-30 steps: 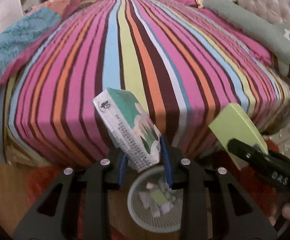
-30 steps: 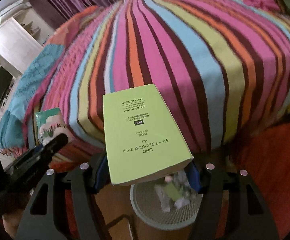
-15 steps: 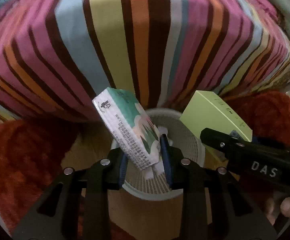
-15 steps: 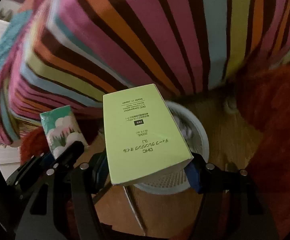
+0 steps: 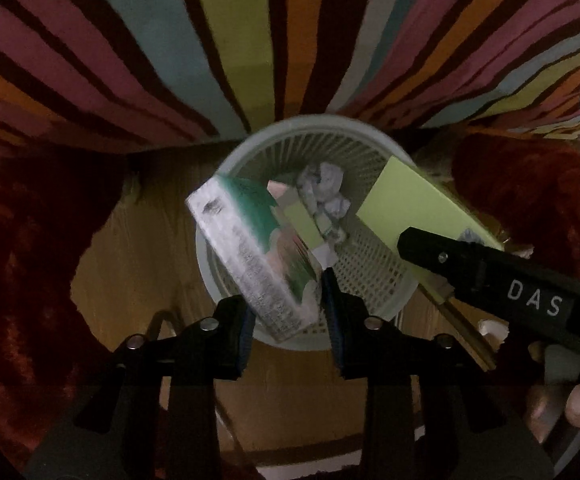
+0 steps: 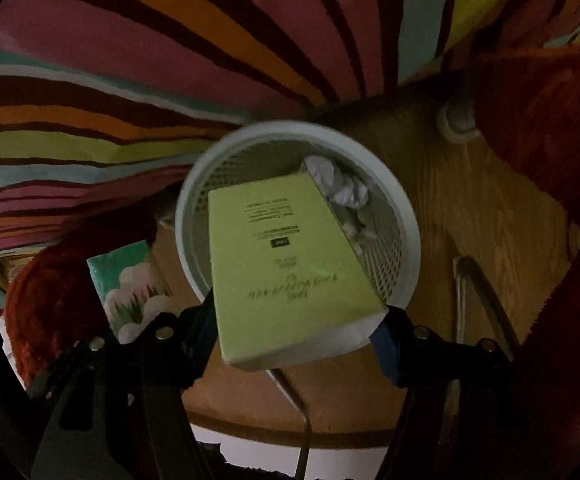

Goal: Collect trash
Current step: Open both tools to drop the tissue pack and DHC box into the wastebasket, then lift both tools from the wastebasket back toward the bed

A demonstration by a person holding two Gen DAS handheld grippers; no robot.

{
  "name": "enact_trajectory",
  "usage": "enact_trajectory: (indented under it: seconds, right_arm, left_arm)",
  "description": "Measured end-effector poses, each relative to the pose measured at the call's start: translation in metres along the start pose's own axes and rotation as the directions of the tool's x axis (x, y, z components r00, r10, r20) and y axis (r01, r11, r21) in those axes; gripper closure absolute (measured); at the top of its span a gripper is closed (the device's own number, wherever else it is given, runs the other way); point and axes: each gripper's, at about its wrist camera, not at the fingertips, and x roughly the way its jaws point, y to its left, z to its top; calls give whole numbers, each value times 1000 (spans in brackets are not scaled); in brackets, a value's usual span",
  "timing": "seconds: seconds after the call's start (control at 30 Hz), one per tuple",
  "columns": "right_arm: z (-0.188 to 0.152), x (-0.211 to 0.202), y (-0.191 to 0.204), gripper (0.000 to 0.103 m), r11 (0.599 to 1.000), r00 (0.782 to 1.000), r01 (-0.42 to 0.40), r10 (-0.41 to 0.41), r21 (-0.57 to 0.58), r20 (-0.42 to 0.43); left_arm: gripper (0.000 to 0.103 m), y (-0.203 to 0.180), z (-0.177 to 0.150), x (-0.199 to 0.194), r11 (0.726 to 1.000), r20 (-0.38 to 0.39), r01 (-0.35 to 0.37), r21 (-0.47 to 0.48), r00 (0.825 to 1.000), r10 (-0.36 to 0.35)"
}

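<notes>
— What fills twelve o'clock?
— A bedspread striped in pink, orange, blue, lime and dark brown [image 5: 250, 40], hanging toward the floor.
— And below?
— Light brown wood-grain floorboards [image 5: 142, 240] at six o'clock, with a shaggy deep-red rug [image 5: 22, 264] at nine (the light is dim).

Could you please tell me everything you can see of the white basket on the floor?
The basket is round, white, apparently plastic, with a smooth broad rim and a fine lattice wall. It stands upright on the wood floor, close against the striped bedspread, with red rug on either side. Inside lie crumpled tissues and paper scraps. The green box and the tissue pack, each clamped in jaws, hang over its mouth; whether either touches it is unclear.
</notes>
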Motion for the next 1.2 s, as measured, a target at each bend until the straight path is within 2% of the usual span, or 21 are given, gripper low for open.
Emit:
enact_trajectory:
  seconds: [0.03,0.07,0.1,0.13,0.53,0.67,0.87,1.03,1.2]
  right_arm:
    - [-2,6,-2,33,1000,1000,1,-1,9,-20]
    - [-2,11,-5,14,1000,999,2,-1,18,-43]
    - [-2,14,-6,8,1000,998,-3,4,27,-55]
    - [-2,12,-11,8,999,999,-11,13,35,-51]
    - [-5,1,-18,8,999,999,-31,31,44,6]
    - [-6,-9,-15,8,999,997,-36,34,22,72]
    - [-12,-38,-7,8,999,977,-20,29,-47,213]
    - [-18,-64,1,8,995,945,19,13,-93,326]
    - [-29,-94,11,8,985,891,83,-5,-151,455]
  left_arm:
    - [26,2,0,4,1000,-18,-17,-10,1000,16]
    - [17,2,1,7,1000,-29,-24,-17,999,23]
    - [17,4,2,8,1000,-38,-17,-24,999,16]
    - [17,4,5,8,1000,-41,-10,-30,999,8]
    - [17,4,6,-5,999,-5,7,-48,1000,-7]
    - [17,9,7,-9,997,22,12,-71,1000,-11]
    - [17,11,8,-33,997,139,10,-77,990,1]
    - [17,14,7,-61,997,267,-15,-77,963,35]
    - [17,13,5,-94,994,412,-80,-72,905,102]
